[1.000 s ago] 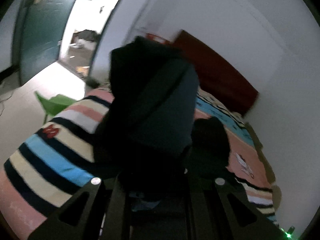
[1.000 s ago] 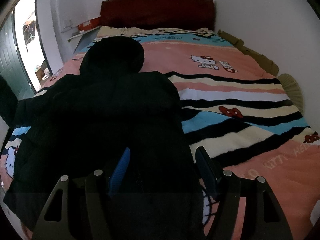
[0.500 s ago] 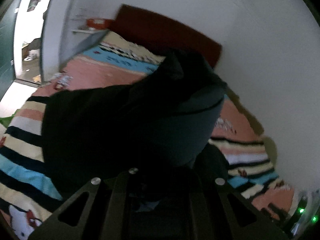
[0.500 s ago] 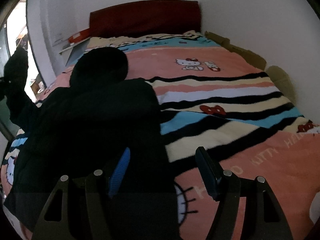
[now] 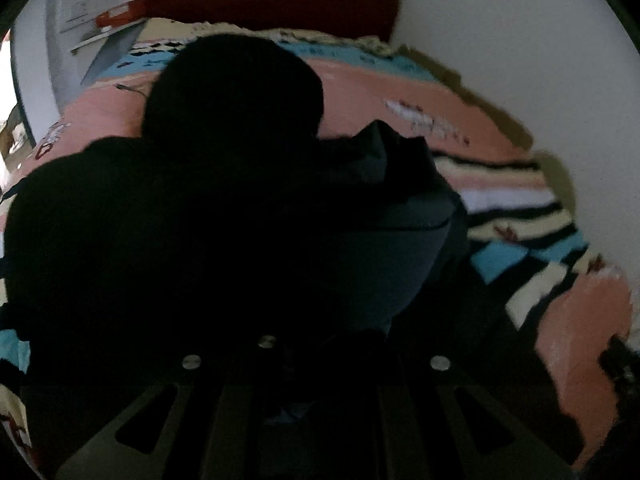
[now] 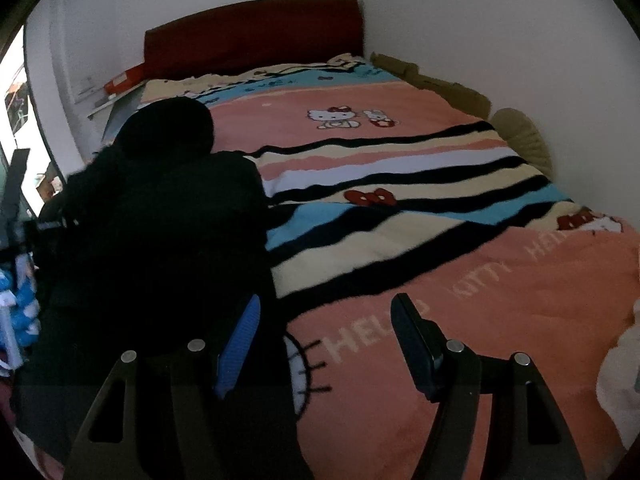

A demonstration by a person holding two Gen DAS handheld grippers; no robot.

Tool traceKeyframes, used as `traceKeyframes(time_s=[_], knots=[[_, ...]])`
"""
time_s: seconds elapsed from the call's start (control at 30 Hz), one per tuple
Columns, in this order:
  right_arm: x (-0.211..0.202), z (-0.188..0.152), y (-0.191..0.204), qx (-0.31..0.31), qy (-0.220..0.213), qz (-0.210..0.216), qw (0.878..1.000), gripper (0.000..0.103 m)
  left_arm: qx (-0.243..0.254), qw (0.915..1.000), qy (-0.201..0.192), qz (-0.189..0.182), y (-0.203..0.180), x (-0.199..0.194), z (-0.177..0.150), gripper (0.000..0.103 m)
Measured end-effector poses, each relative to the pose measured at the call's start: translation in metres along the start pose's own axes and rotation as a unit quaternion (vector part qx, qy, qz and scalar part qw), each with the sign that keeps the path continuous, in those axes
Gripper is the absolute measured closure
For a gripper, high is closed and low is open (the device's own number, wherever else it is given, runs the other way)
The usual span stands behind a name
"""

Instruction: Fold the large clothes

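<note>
1. The left hand-held gripper (image 5: 304, 396) is clamped shut on a fold of the black hooded jacket (image 5: 180, 220); the cloth bunches up right over its fingers, so the pads themselves are hidden in the dark fabric.
2. The part it holds looks like a sleeve (image 5: 400, 216) or side panel, with a greyish lining showing. It lies draped across the jacket's body, toward the striped side of the bed.
3. The right hand-held gripper (image 6: 324, 340) stands at a middling width with nothing between its jaws. Its blue-padded finger (image 6: 240, 344) hangs just over the jacket's near right edge, and the dark finger is over bare blanket.
4. The jacket lies on the left half of the Hello Kitty blanket (image 6: 440, 280), with its long axis running from the near edge up toward the red headboard (image 6: 256, 36) and its hood (image 6: 168, 132) at the far end.
5. From the right hand-held gripper the garment lies to the left and ahead. From the left one it is directly beneath and ahead, so the left hand is the nearer.
6. Both hands point steeply down at the bed. The left sits over the jacket's middle and the right is off its hem corner.
7. My judgement is that the carried panel needs laying flat along the jacket's long axis before it is let go.
</note>
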State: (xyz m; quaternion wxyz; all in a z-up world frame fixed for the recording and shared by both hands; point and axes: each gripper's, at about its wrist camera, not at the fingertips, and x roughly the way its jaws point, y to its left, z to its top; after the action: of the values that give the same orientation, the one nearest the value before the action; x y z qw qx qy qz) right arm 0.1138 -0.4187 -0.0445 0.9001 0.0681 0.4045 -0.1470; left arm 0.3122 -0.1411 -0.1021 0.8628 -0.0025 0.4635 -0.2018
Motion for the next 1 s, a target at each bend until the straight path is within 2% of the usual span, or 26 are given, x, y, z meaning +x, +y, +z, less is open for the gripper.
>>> traceKeyframes(time_s=[0.1,0.13,0.23,0.27,0.37,0.57,0.63,0.77,0.93,1.0], knots=[[-0.007,-0.005,-0.003,0.004,0.001,-0.005,1.0,0.036,0.023,0.9996,0.009,0.012,-0.005,0.008,-0.01,0.094],[-0.01,-0.008,-0.003,0.003,0.002,-0.007,1.0,0.036,0.03,0.9994,0.011,0.011,-0.008,0.008,-0.011,0.091],[-0.016,-0.012,-0.001,-0.004,0.006,-0.009,1.0,0.036,0.037,0.9992,0.016,-0.006,-0.01,0.003,-0.016,0.072],[-0.017,-0.012,0.0,-0.006,0.006,-0.007,1.0,0.035,0.037,0.9992,0.013,-0.012,-0.011,-0.002,-0.017,0.062],[-0.021,-0.01,0.006,-0.013,0.004,0.004,1.0,0.034,0.036,0.9991,-0.005,-0.02,-0.013,-0.021,-0.013,0.046],[-0.02,0.006,0.029,-0.051,-0.003,0.033,0.998,0.031,0.036,0.9966,-0.051,-0.053,-0.024,-0.071,-0.007,0.044],[-0.018,0.014,0.043,-0.073,-0.009,0.045,0.996,0.03,0.036,0.996,-0.064,-0.052,-0.019,-0.084,-0.004,0.044],[-0.009,0.033,0.075,-0.104,-0.018,0.074,0.992,0.03,0.005,0.9969,-0.078,-0.015,0.022,-0.098,0.005,0.044],[0.01,0.054,0.131,-0.143,-0.025,0.112,0.983,0.03,-0.025,0.9934,-0.082,0.076,0.1,-0.096,0.017,0.044],[0.021,0.061,0.156,-0.159,-0.027,0.126,0.979,0.03,-0.035,0.9905,-0.086,0.101,0.125,-0.094,0.02,0.044]])
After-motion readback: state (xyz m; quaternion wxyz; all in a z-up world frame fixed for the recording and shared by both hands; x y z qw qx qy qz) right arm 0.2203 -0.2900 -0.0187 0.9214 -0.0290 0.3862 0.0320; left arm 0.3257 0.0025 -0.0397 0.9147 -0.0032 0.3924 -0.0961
